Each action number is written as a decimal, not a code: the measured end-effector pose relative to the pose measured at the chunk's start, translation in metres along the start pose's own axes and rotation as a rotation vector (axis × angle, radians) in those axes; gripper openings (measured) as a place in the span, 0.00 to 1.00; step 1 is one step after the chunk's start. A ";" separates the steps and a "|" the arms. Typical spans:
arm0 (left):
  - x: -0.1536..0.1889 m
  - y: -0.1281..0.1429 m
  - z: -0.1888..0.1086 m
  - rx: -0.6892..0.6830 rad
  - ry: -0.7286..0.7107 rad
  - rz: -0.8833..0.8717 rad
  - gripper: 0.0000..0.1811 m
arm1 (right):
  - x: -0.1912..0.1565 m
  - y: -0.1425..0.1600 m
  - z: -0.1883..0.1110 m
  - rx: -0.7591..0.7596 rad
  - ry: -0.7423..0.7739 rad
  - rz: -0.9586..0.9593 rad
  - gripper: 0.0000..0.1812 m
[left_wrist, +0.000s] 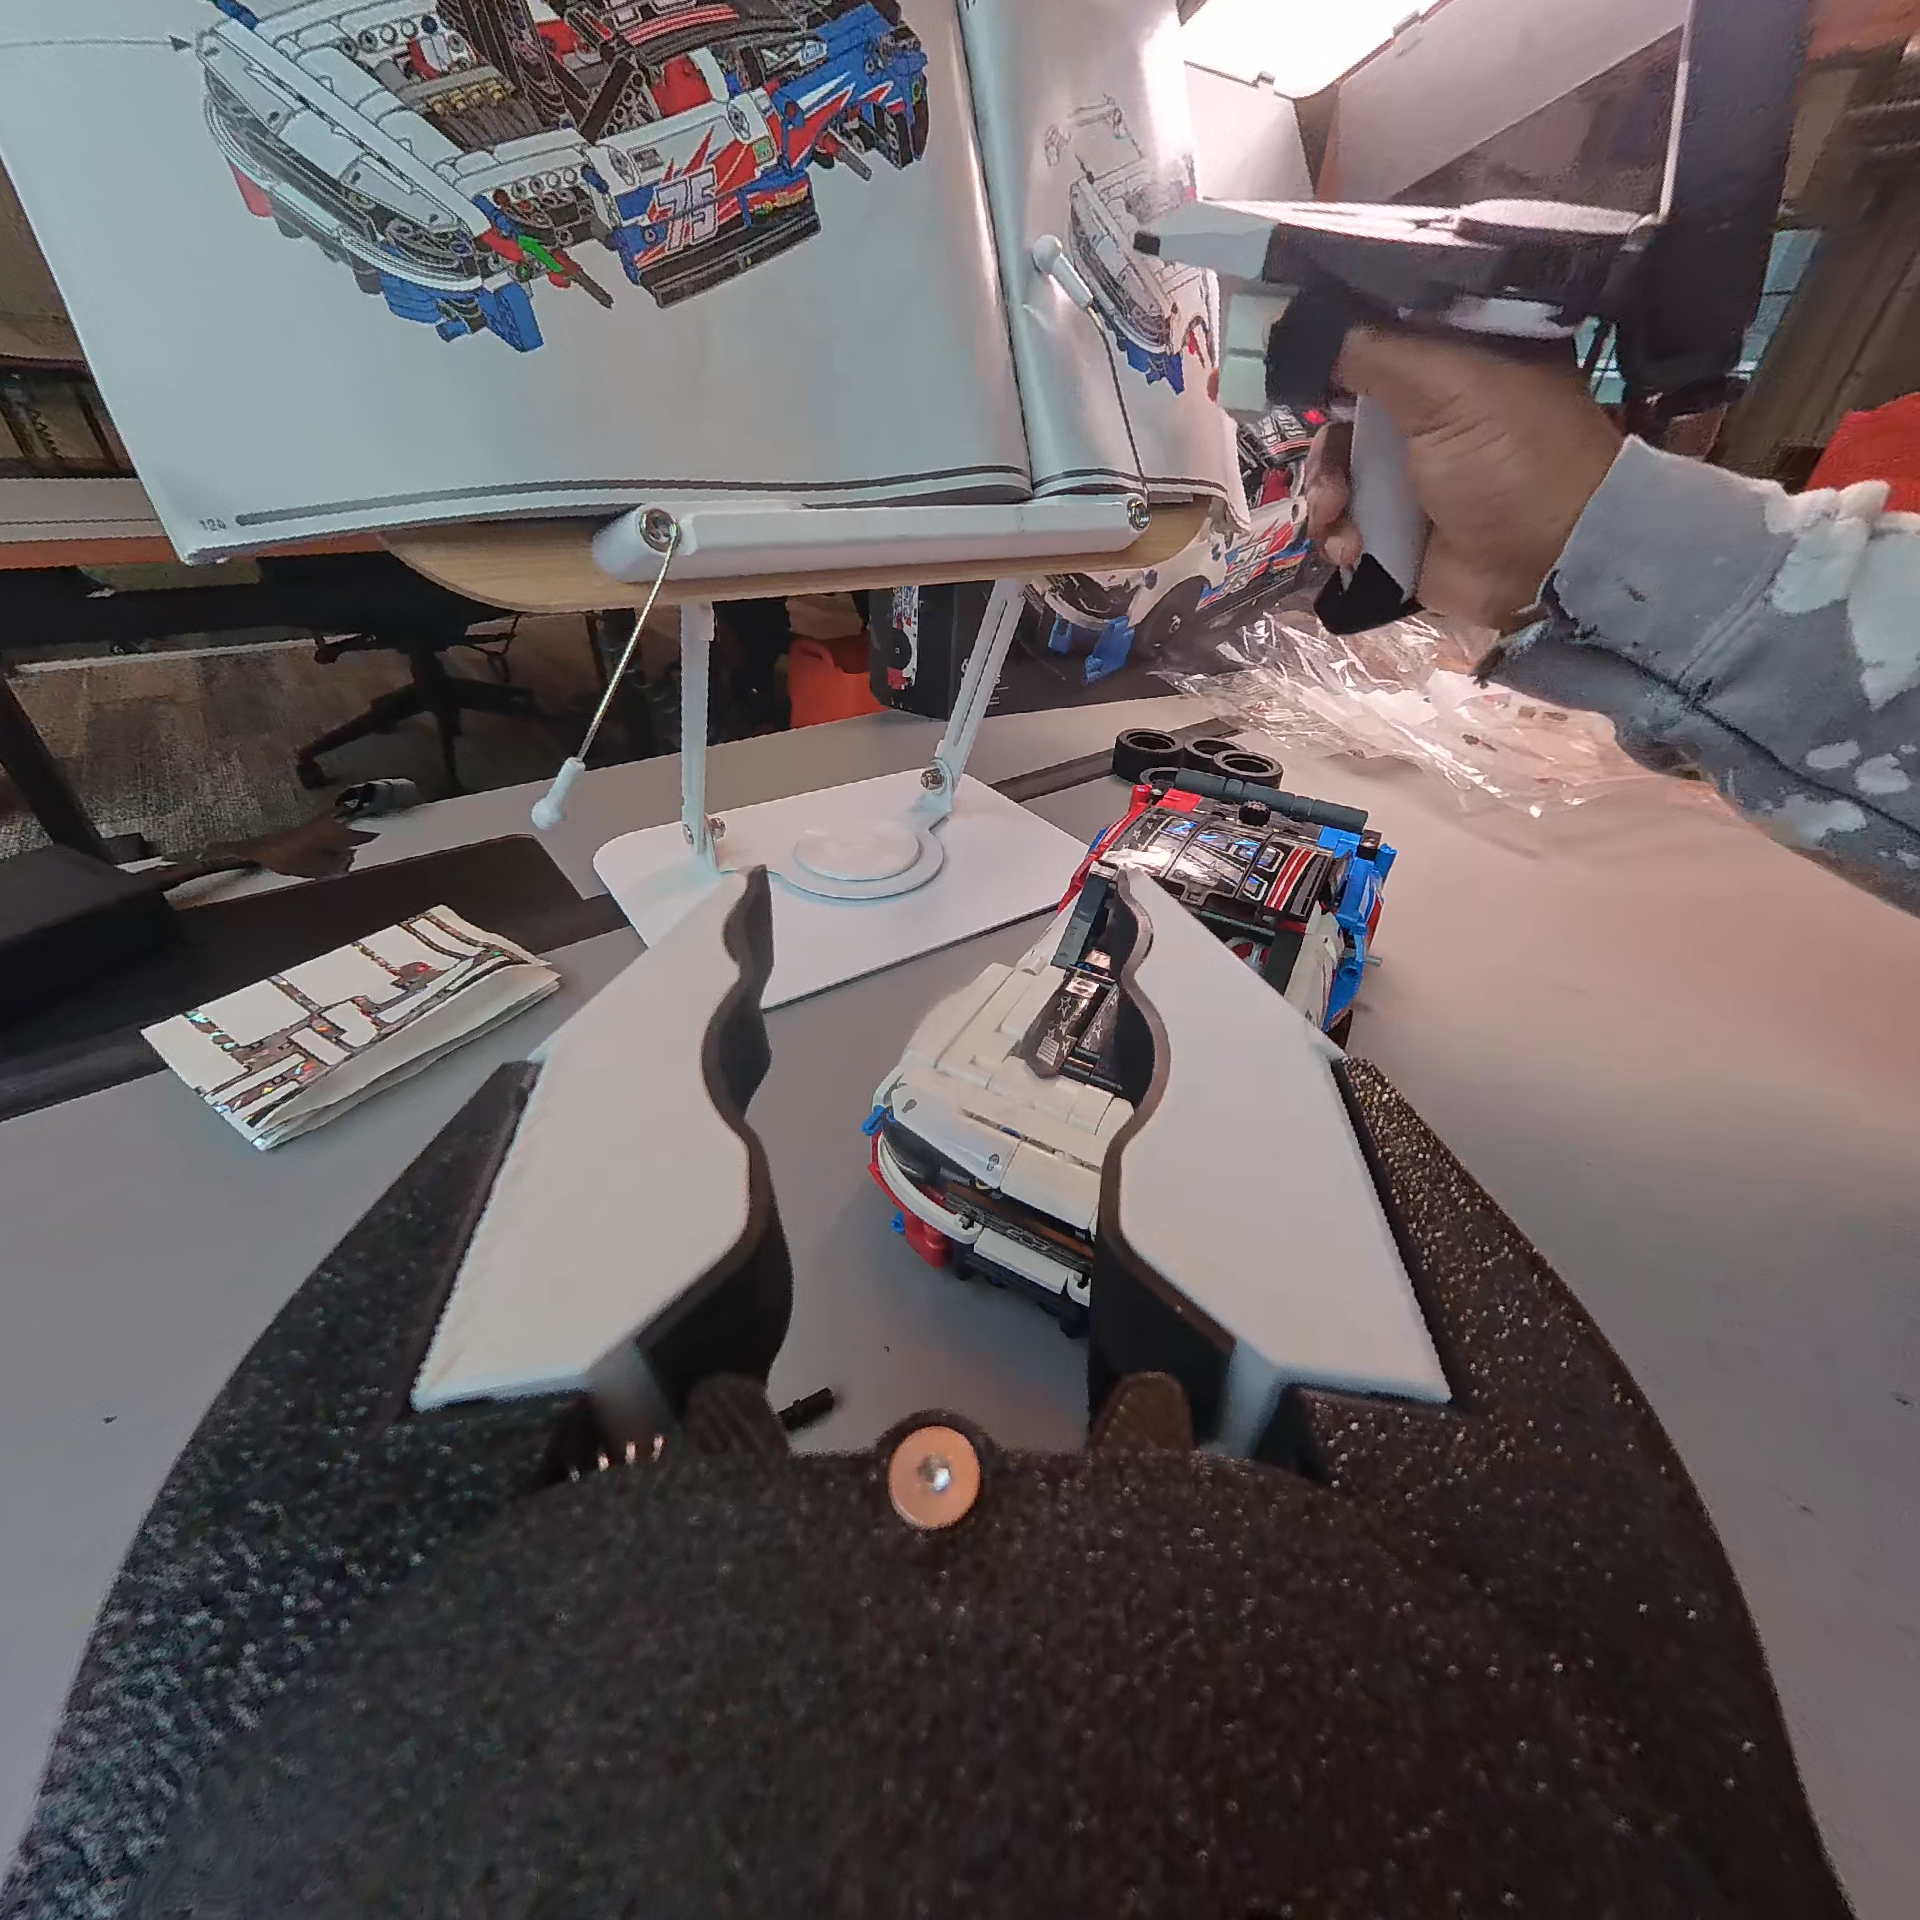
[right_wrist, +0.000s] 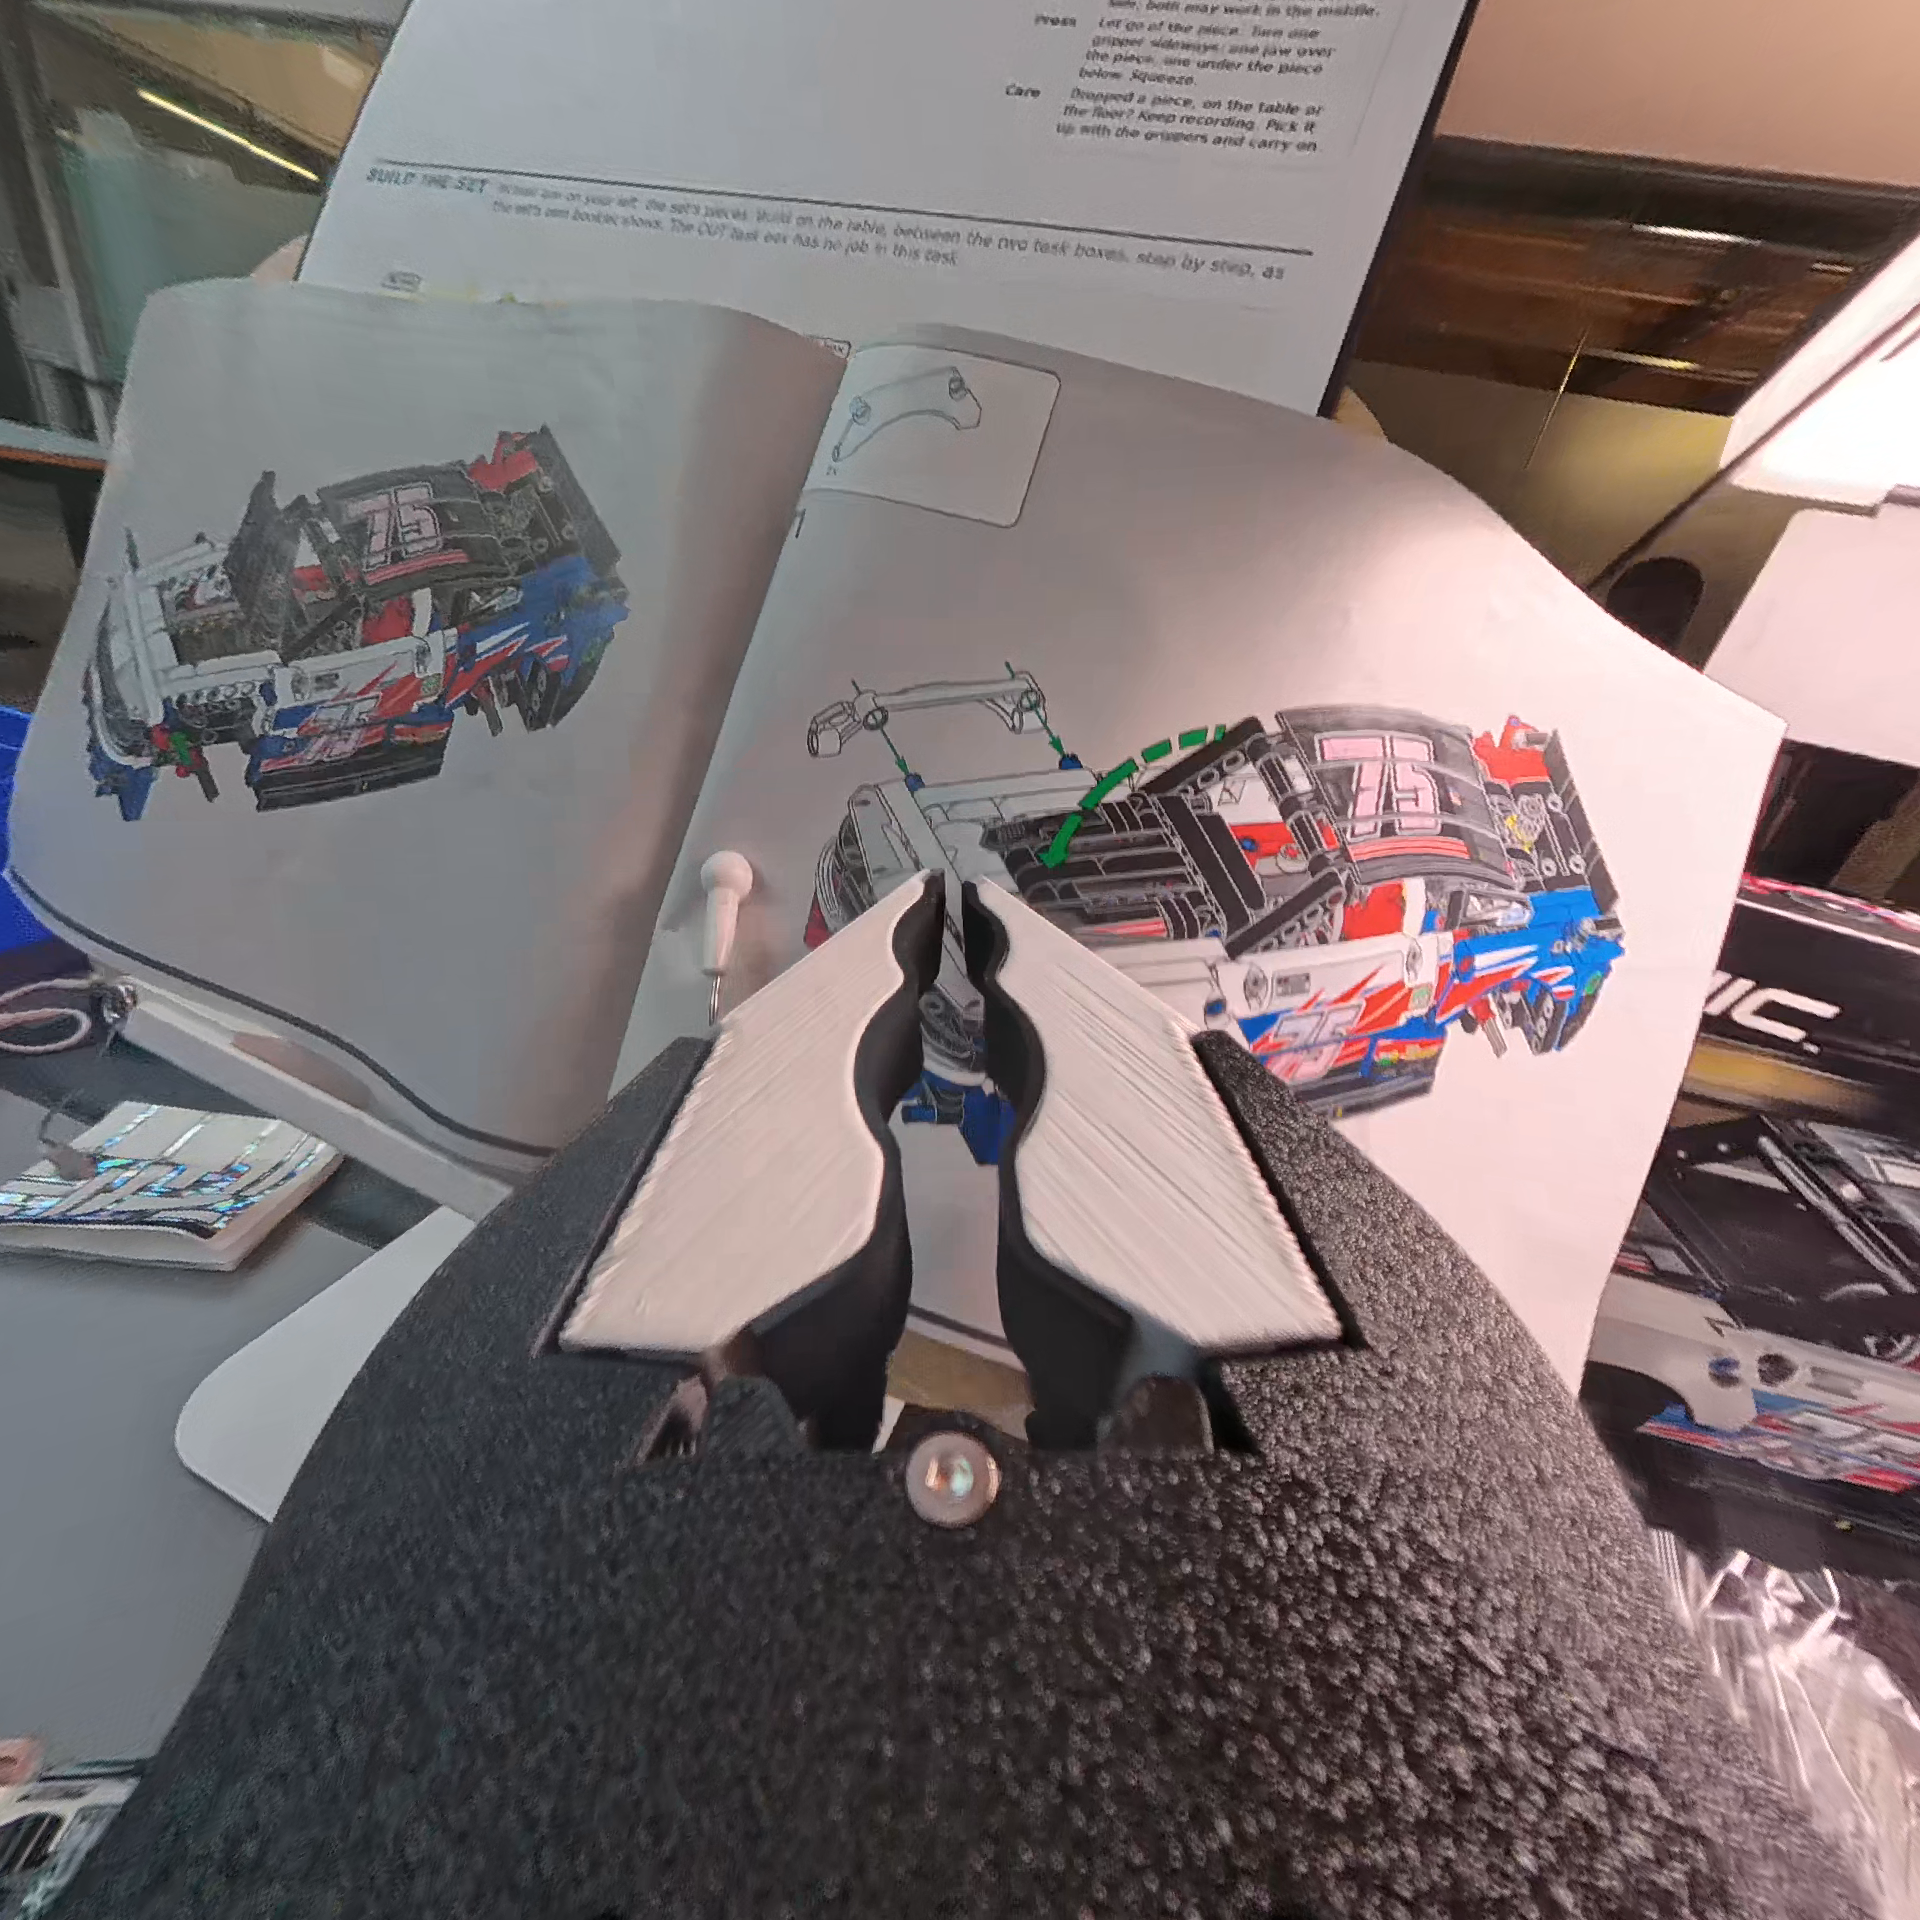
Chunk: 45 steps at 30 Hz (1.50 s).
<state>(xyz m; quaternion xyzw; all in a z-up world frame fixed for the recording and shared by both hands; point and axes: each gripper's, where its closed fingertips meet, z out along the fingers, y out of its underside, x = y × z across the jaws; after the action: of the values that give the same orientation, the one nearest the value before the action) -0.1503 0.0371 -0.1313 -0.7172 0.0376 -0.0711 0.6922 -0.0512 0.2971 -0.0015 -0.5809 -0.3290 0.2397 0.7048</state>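
Note:
My left gripper is open and empty, low over the grey table. A white, blue, red and black brick-built race car stands on the table; my right finger overlaps its hood and roof. A hand holds my right gripper up at the right page of an open instruction booklet on a white stand. In the right wrist view the right gripper is shut, its tips against the car drawing on the booklet's curled right page. Nothing shows between the jaws.
A folded sticker sheet lies left of the stand, also in the right wrist view. Black tyres and clear plastic bags lie behind the car. The set's box stands at right. A printed sheet stands behind the booklet. Tip to tip, the grippers are about 30 cm apart.

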 end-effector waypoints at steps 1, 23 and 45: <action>0.000 0.000 0.000 0.001 0.001 -0.001 0.35 | 0.001 0.006 -0.004 -0.004 0.010 0.000 0.01; 0.001 0.009 0.003 -0.035 -0.002 0.013 0.35 | 0.078 0.023 -0.013 -0.023 0.162 0.071 0.00; 0.004 0.010 0.003 -0.048 0.024 0.010 0.35 | 0.004 0.043 -0.073 -0.094 -0.250 0.029 0.12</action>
<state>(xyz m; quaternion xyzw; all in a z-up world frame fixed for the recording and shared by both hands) -0.1459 0.0391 -0.1411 -0.7324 0.0511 -0.0751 0.6748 0.0076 0.2608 -0.0509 -0.5836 -0.4170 0.3047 0.6266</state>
